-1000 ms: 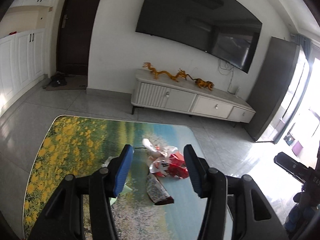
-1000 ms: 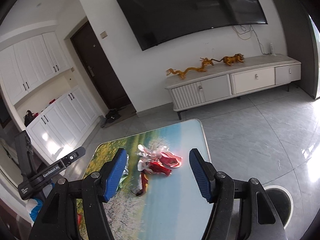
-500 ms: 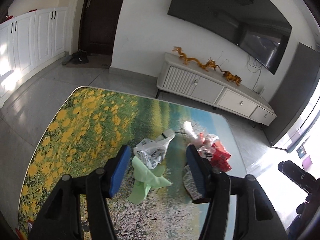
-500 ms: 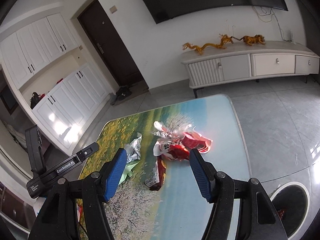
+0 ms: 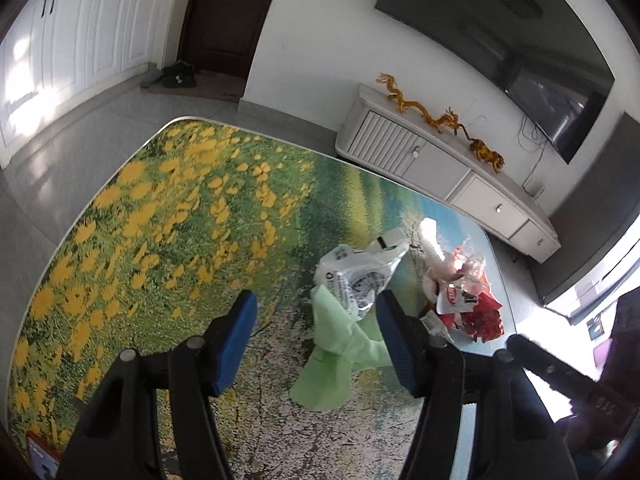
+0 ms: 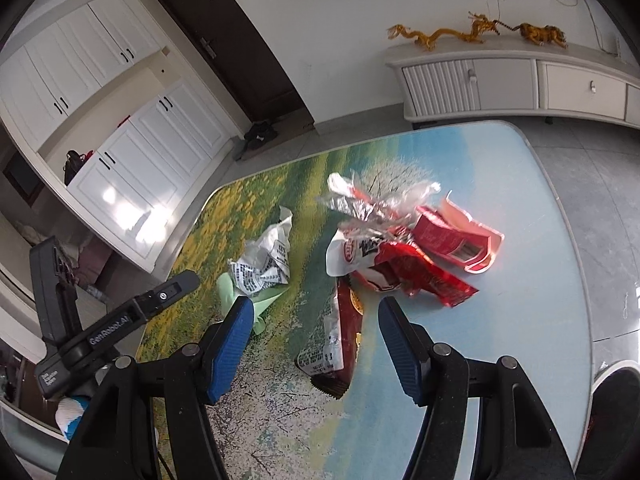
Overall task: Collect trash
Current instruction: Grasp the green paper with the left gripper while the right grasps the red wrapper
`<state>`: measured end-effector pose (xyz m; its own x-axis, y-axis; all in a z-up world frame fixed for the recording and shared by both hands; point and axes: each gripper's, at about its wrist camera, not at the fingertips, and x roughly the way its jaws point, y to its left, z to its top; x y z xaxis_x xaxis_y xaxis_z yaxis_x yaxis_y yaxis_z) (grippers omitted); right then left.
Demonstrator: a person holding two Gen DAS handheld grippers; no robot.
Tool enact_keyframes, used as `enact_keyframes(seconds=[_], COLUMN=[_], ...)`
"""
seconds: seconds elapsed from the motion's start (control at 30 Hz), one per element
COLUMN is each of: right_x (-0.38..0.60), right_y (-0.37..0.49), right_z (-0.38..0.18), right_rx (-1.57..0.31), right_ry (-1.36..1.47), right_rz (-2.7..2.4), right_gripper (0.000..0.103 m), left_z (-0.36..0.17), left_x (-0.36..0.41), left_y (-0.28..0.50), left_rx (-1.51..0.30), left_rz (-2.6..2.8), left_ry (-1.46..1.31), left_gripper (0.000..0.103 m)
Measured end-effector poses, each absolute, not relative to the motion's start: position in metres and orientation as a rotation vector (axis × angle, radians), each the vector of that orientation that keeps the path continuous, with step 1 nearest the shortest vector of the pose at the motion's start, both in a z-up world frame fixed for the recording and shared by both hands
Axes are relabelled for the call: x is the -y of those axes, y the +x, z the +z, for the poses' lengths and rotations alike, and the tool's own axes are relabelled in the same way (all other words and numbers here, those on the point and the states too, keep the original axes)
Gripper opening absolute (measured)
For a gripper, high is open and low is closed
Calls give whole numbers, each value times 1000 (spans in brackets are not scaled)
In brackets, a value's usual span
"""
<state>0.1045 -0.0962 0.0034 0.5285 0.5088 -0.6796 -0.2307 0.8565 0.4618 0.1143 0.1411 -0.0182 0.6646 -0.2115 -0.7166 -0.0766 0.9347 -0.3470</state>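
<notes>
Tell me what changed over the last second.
Both grippers tilted down and closed in on the table. The left gripper swung left, from the red wrappers onto the green bag; the right gripper now frames the dark wrapper. Both remain open and empty, and the trash lies unmoved.
</notes>
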Motion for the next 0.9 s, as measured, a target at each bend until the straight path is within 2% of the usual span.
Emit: enact_keyframes(seconds=[0.27,0.43,0.6,0.67,0.7,0.77,0.9], right_x=[89,86,88,91,92,95,103], right_y=[119,122,117,113,112,108,94], right_z=[-30,-43,-49,-49,-49,-45,-36], right_rx=[-973,-1000,-1005,-1001,-999,-990,-965], right_ry=[317,306,304,309,310,310,302], right_rz=[452,470,504,514,516,520,524], right_gripper=[62,49,28,24,22,20,19], left_z=[-37,-54,-59,-61,-63,-67,-67], left_x=[-126,-112,-106,-105,-105,-104,-107], left_y=[129,133,127,122,120,117,105], left_rx=[-882,-920,-912,-907,-907,-918,-910], left_rz=[-99,-105,-129,-144,-152,-170,-193], left_ry=[-346,-313,-305,-307,-312,-333,-365], left_gripper=[62,62,62,60,59,47,36])
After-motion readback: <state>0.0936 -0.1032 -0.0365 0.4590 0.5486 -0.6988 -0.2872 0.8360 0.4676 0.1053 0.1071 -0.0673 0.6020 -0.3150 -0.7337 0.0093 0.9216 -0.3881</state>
